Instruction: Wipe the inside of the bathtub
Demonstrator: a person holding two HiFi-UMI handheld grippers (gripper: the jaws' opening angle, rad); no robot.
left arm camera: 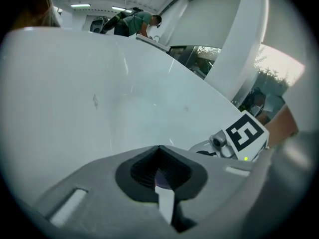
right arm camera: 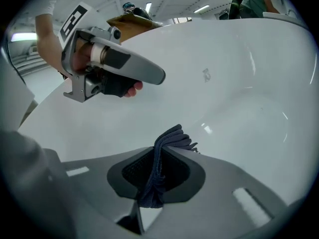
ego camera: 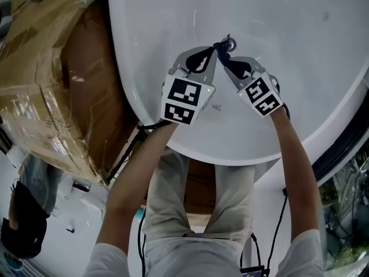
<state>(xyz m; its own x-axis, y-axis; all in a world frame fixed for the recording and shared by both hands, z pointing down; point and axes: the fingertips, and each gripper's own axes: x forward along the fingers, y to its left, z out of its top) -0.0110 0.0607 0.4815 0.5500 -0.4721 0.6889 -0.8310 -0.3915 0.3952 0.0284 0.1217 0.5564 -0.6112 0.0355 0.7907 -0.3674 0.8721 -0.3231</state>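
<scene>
The white bathtub (ego camera: pixel 300 51) fills the upper head view, and both grippers hang over its near end. My right gripper (ego camera: pixel 226 61) is shut on a dark blue cloth (ego camera: pixel 222 44). In the right gripper view the cloth (right arm camera: pixel 172 138) sticks up in a bunched fold from between the closed jaws (right arm camera: pixel 160 148), above the tub's smooth wall (right arm camera: pixel 239 83). My left gripper (ego camera: pixel 213 51) sits close beside it on the left, tips almost touching the right one. Its jaws (left arm camera: pixel 158 148) are shut with no cloth showing between them. The tub's inside (left arm camera: pixel 99 83) lies beyond.
A large cardboard box wrapped in plastic (ego camera: pixel 46 79) stands against the tub's left side. Black cables (ego camera: pixel 130 149) run down by the tub's near rim. A person (left arm camera: pixel 132 24) bends over at the tub's far end. A white pillar (left arm camera: pixel 239 49) and a window stand to the right.
</scene>
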